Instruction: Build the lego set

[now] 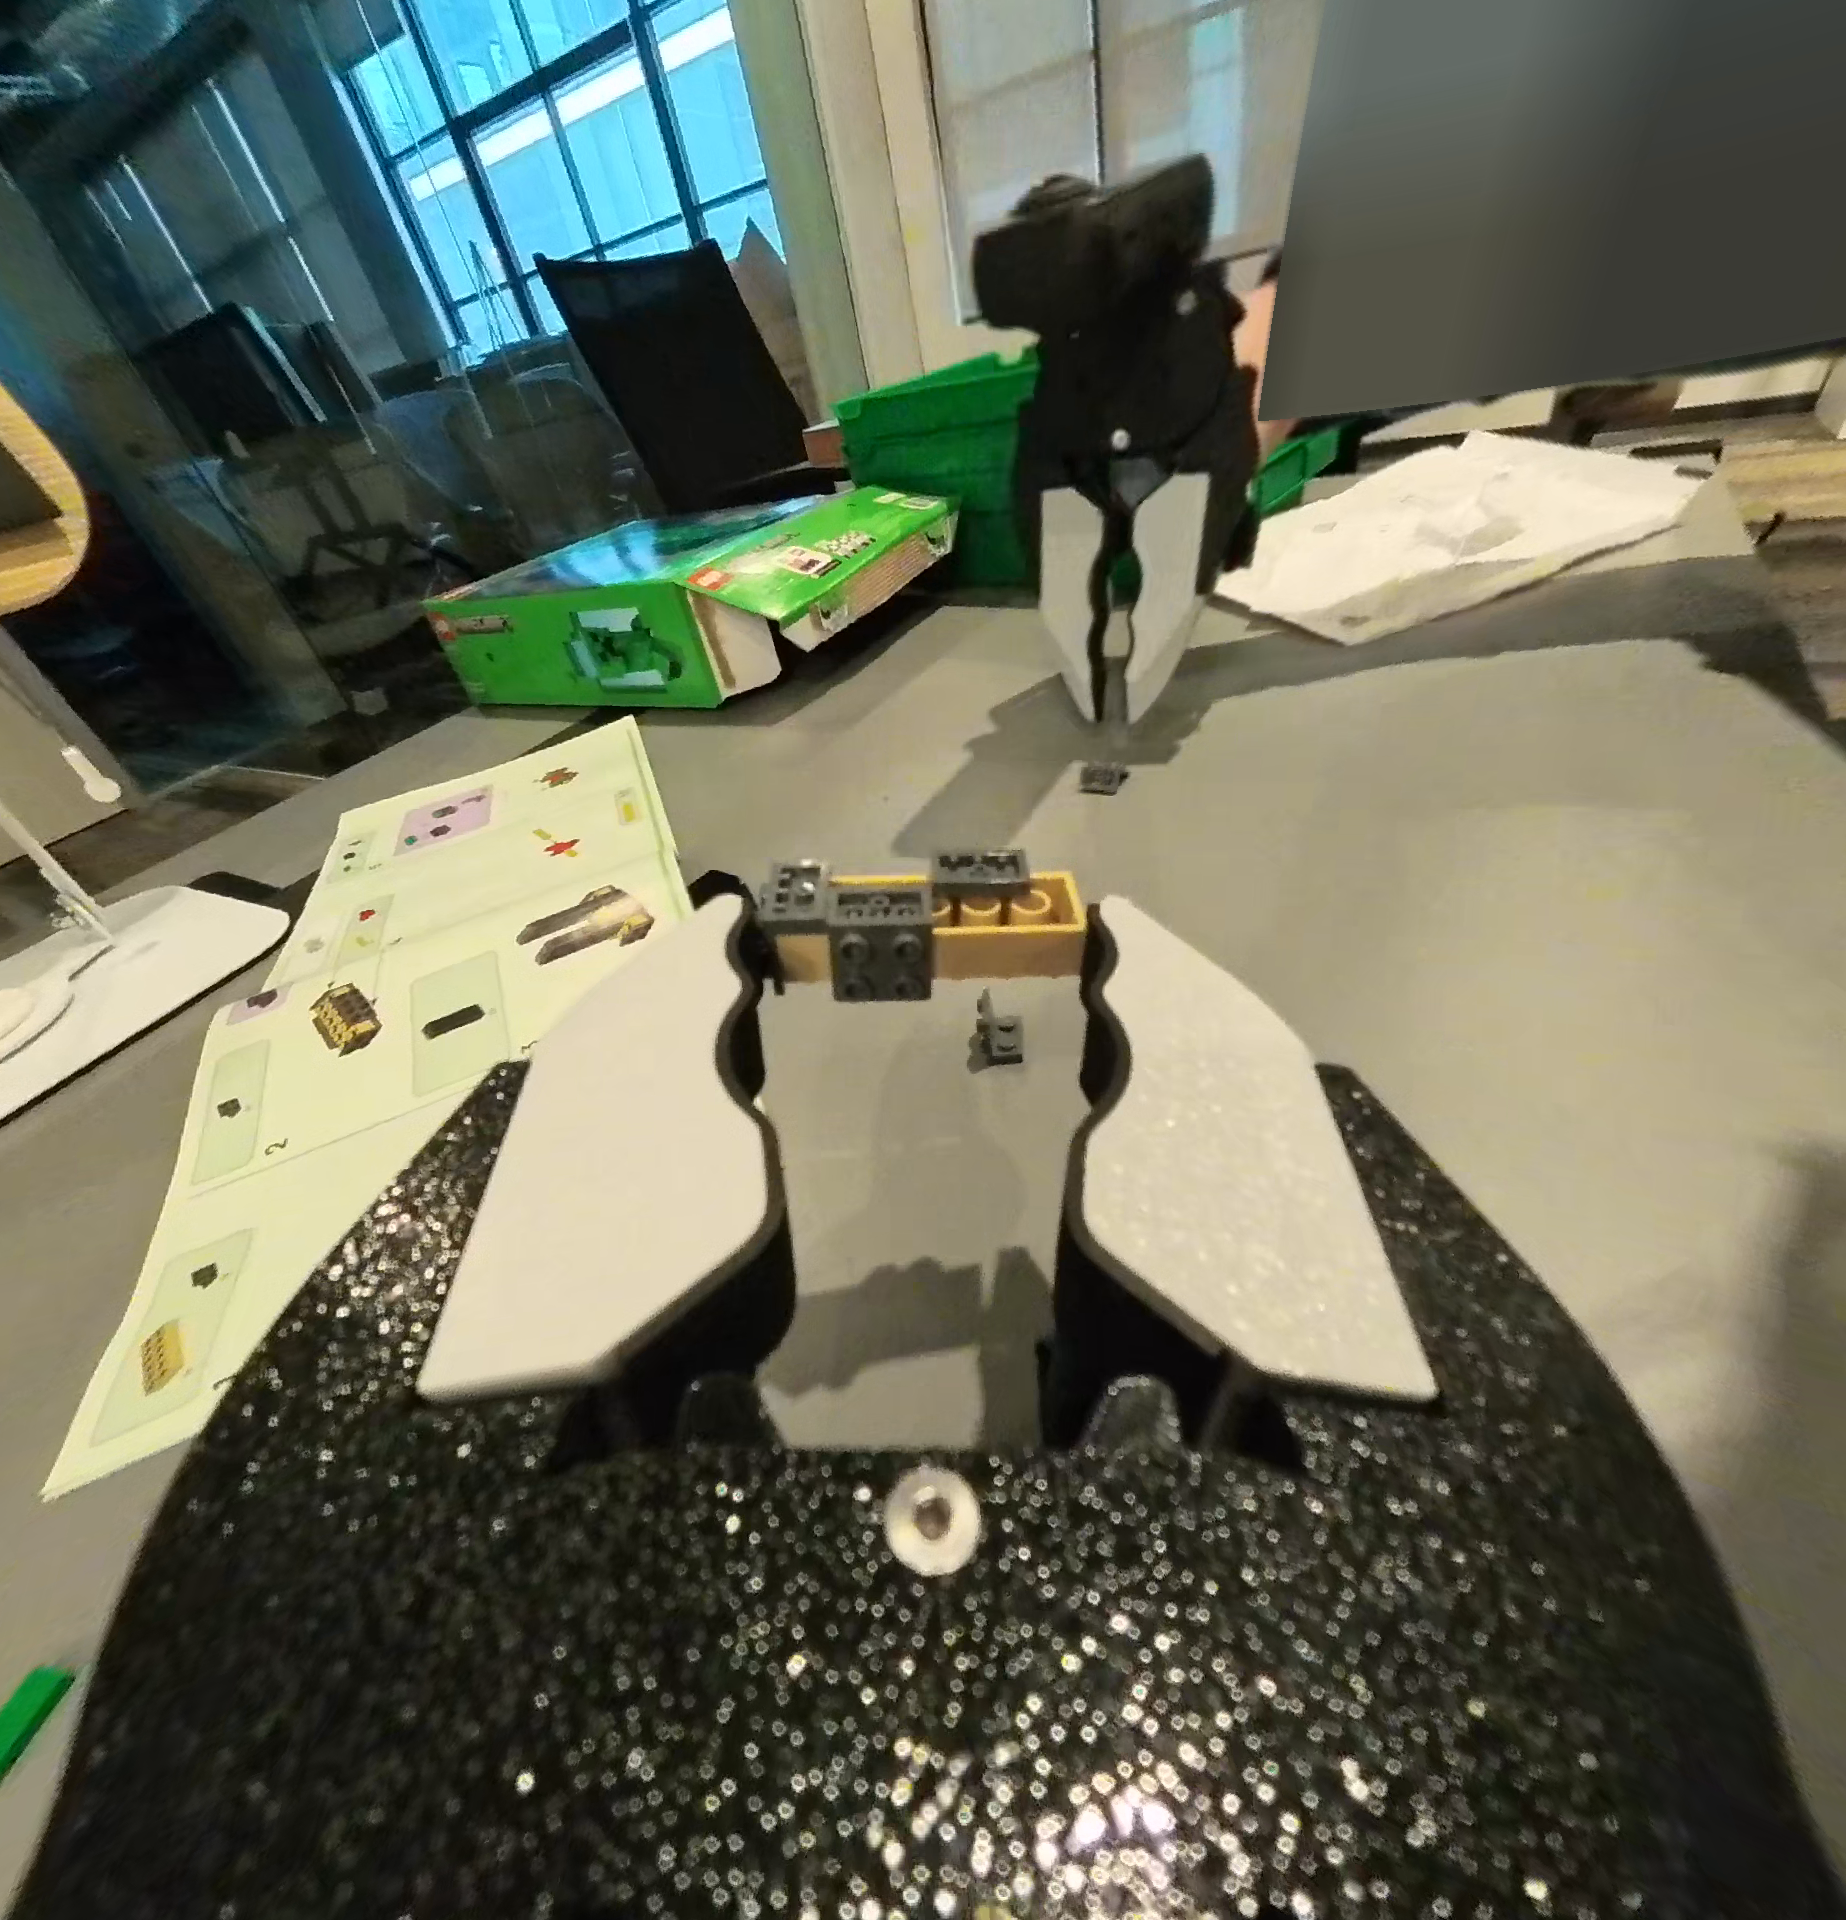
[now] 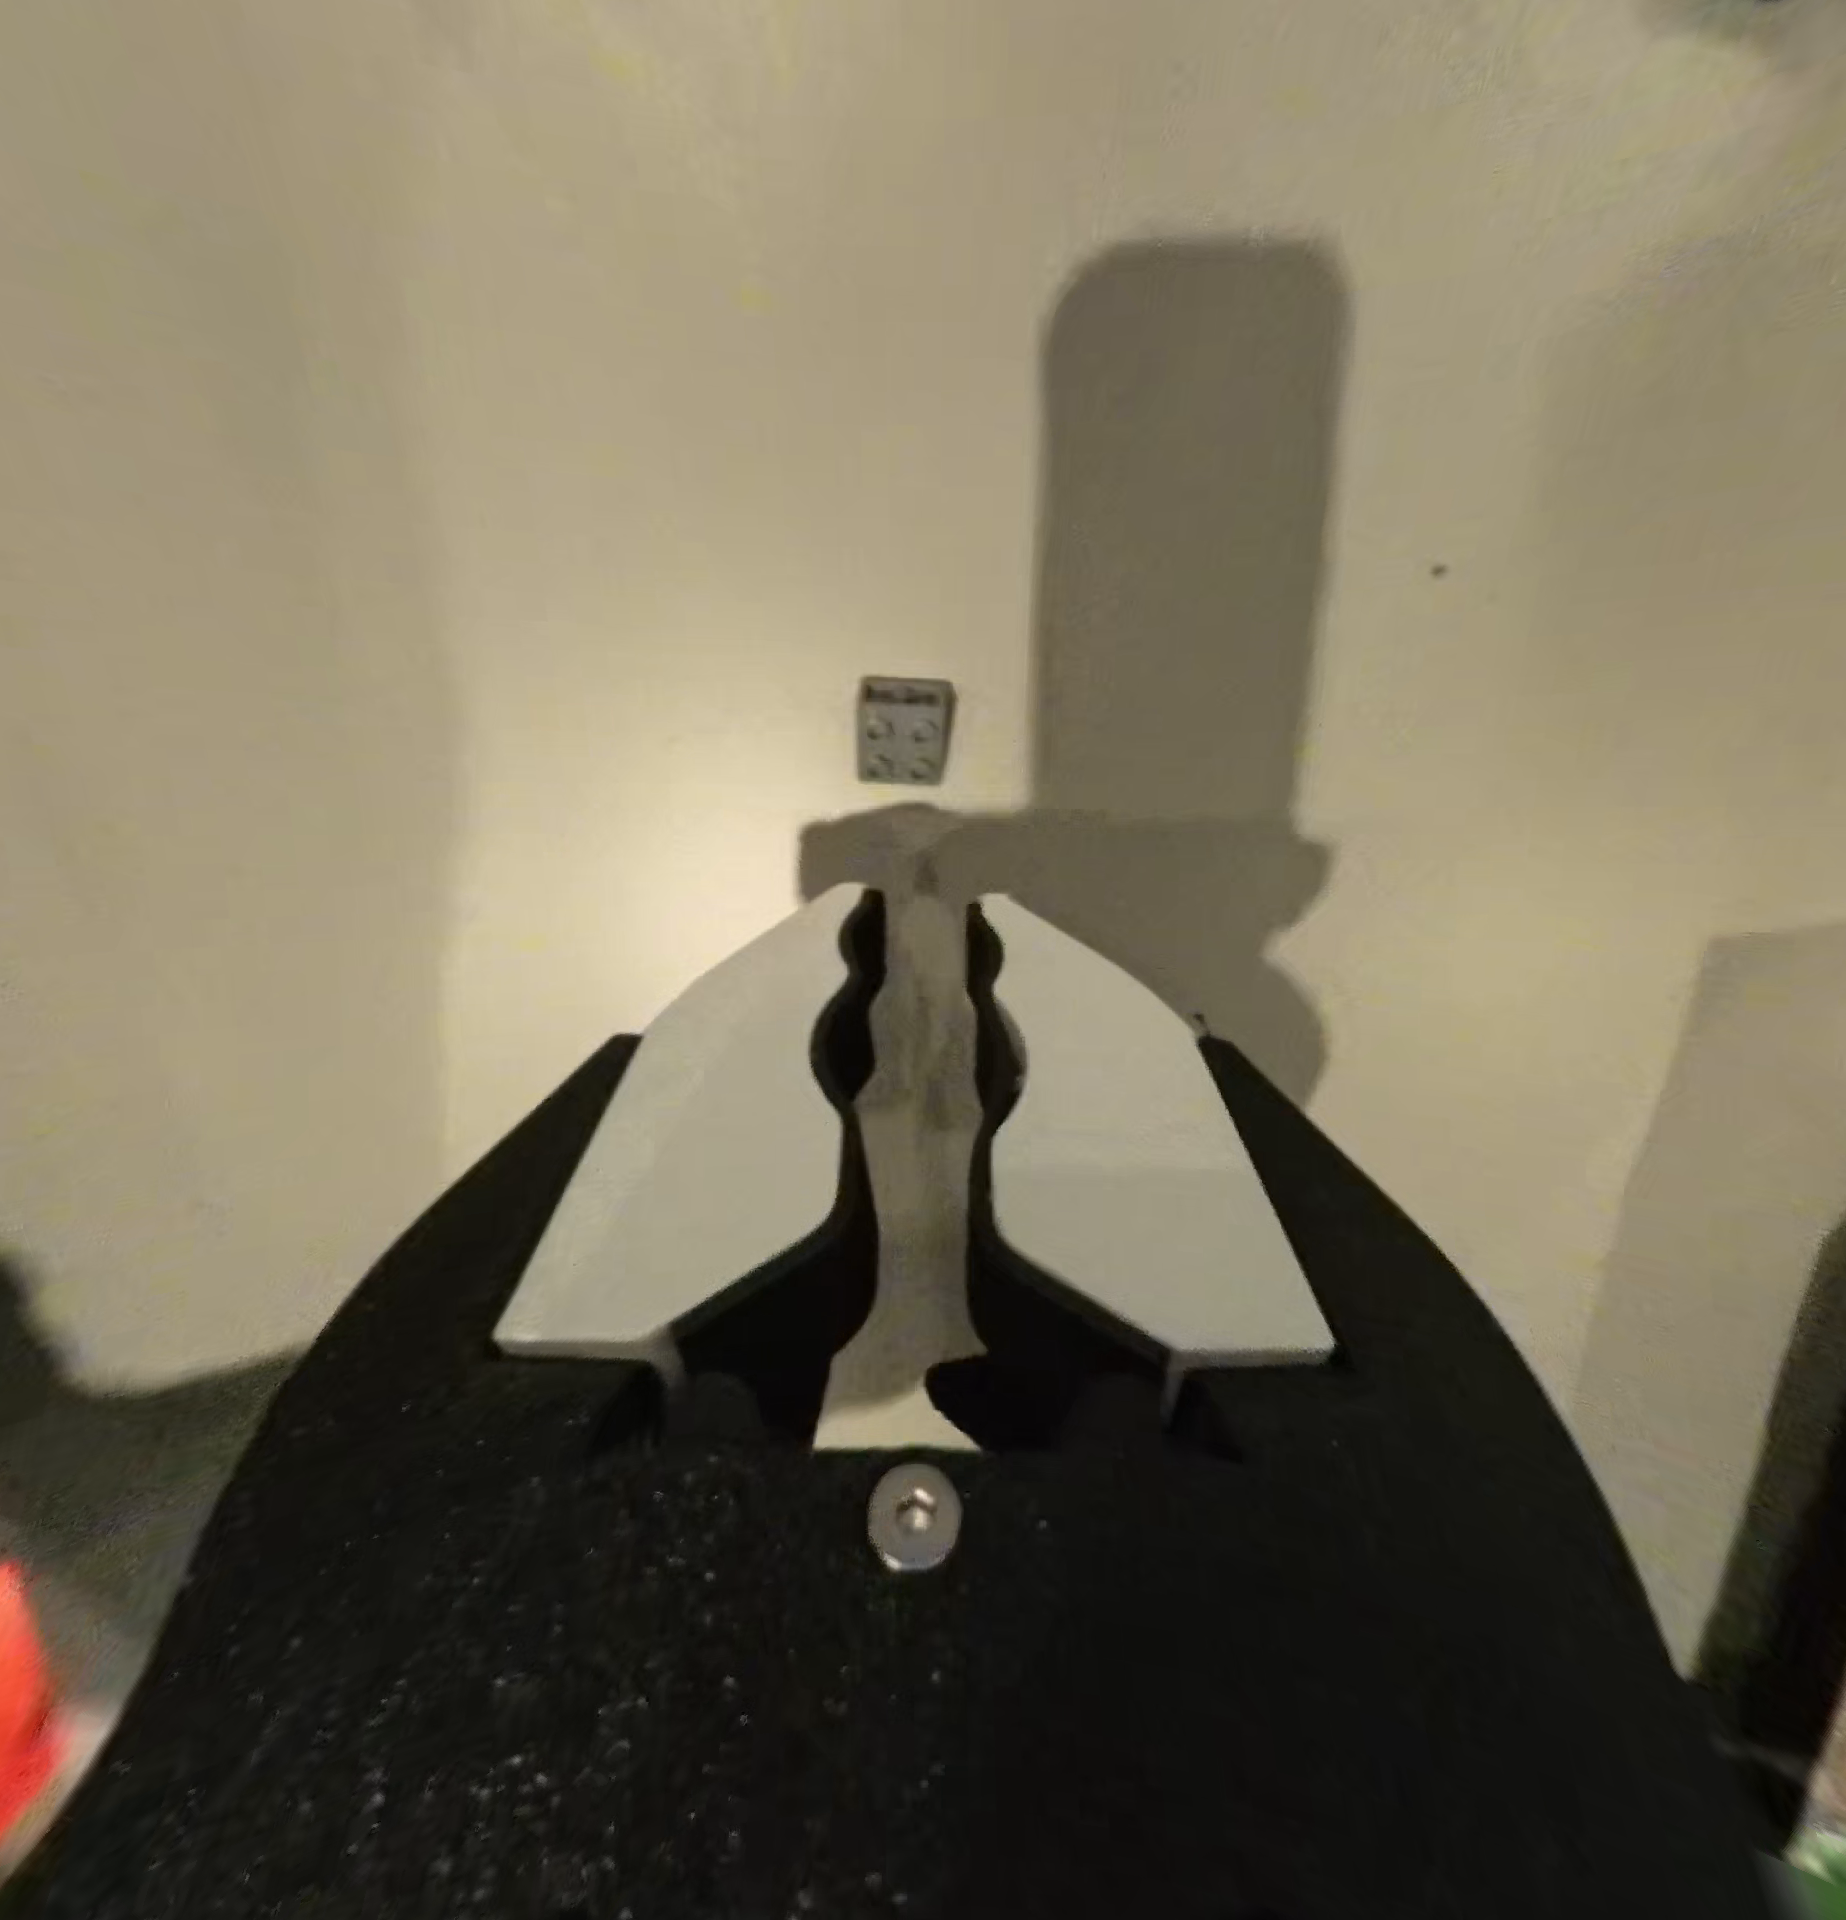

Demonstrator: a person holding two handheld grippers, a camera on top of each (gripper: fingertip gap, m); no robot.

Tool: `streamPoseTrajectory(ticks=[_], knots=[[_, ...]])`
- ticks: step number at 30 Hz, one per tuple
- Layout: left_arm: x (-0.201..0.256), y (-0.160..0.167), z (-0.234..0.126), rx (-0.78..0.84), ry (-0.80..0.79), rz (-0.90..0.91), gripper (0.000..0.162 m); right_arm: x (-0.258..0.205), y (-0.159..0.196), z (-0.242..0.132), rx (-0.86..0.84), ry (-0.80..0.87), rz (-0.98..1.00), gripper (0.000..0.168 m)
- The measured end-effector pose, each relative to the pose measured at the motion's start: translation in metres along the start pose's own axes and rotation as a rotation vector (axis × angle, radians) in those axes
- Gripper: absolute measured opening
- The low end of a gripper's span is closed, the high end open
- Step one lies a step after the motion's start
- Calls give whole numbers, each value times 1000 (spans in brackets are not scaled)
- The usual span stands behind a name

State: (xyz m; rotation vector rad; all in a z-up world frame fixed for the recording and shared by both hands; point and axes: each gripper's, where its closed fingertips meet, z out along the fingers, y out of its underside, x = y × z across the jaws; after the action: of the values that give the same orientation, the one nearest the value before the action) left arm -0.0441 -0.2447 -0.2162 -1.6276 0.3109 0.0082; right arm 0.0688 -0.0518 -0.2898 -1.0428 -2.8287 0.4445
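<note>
Grey table (image 1: pixel 1418 935) carries instruction sheet (image 1: pixel 379 1039), green box (image 1: pixel 628 613), white papers (image 1: pixel 1449 530). Two small grey bricks (image 1: pixel 1101 776) (image 1: pixel 997 1034) lie loose

Tan brick (image 1: pixel 1012 928): one, held between the left tongs (image 1: pixel 914 956). Dark grey pieces on it: three (image 1: pixel 879 951). Loose grey pieces on the worktop (image 1: pixel 1418 935): two, one near (image 1: pixel 997 1039), one far (image 1: pixel 1102 777). Tongs: two pairs, the right tongs (image 1: pixel 1111 665) far. Instruction sheets (image 1: pixel 379 997): one, left. Green boxes (image 1: pixel 680 613): one. Green bins (image 1: pixel 940 436): one. White papers (image 1: pixel 1449 530): one pile, far right.
</note>
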Motion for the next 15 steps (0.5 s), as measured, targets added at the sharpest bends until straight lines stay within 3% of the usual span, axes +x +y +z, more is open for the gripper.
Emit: streamPoseTrajectory(ticks=[2,7,15], knots=[[1,0,1,-4,0,4,59,7,3,5,105,103,13,0],[-2,-1,1,7,-15,-7,59,18,-9,9,278,248,60,0],[-7,-3,-2,27,-27,-37,59,-8,-22,18,347,92,9,2]])
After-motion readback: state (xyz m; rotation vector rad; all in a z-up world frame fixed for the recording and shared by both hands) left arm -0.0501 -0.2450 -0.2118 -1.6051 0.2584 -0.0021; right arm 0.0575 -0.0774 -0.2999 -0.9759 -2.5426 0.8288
